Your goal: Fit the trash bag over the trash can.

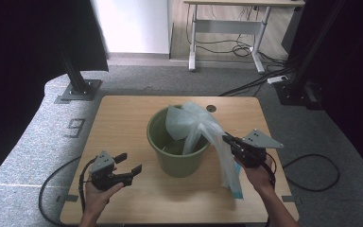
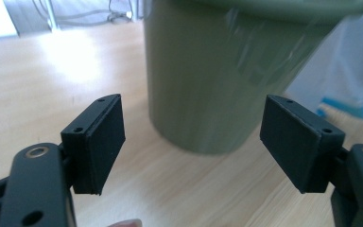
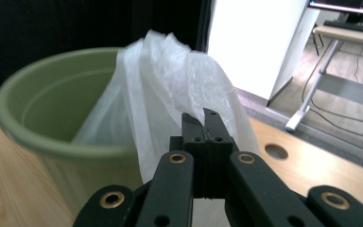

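The plastic bag drapes over the green bin on our desk. Our left hand-held gripper gapes empty. Our right hand-held gripper pinches the bag; next we likely spread it over the rim.

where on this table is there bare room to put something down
Bare wood lies left of the green bucket, between it and the table edge, and along the far edge. It is crowded right of the bucket, where the plastic bag hangs from the right gripper.
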{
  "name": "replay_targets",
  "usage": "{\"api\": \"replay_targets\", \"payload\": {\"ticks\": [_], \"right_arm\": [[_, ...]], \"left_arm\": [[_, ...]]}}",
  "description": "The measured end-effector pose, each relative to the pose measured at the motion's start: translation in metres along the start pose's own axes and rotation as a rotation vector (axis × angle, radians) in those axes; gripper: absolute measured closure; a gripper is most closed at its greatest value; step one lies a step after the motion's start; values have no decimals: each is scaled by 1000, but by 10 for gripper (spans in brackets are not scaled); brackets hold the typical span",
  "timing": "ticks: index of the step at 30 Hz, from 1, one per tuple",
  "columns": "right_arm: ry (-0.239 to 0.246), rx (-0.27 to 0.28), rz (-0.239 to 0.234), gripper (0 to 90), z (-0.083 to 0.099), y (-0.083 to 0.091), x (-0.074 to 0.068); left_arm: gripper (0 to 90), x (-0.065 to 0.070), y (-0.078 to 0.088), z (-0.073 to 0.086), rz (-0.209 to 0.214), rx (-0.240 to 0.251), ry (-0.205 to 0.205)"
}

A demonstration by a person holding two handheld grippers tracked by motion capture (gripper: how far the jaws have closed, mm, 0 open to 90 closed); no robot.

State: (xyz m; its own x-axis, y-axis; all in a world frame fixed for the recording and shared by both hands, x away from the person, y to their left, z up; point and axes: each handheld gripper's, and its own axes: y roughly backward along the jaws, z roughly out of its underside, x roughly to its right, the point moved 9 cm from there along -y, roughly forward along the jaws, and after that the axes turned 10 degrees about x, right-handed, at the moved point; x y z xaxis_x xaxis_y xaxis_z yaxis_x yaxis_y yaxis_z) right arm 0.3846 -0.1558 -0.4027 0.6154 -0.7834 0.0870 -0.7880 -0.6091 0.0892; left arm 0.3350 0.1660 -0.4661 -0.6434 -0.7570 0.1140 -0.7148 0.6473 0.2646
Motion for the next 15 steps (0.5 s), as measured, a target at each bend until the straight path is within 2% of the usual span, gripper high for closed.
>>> {"api": "replay_targets", "payload": {"ticks": [4,9,12,15], "right_arm": [[11,17,-18,888,-10,-5,-6],[16,5,-42,885,-5,-11,-16],[-1,16,-57,634,4,-8,-21],[-40,23,-51,472,19,0,-22]], "left_arm": [[235,9,-2,-26,8,28,-41],[236,21,-14,-53,24,41,-94],[236,27,-21,-61,40,42,-106],[236,30,-25,-63,48,40,-110]]}}
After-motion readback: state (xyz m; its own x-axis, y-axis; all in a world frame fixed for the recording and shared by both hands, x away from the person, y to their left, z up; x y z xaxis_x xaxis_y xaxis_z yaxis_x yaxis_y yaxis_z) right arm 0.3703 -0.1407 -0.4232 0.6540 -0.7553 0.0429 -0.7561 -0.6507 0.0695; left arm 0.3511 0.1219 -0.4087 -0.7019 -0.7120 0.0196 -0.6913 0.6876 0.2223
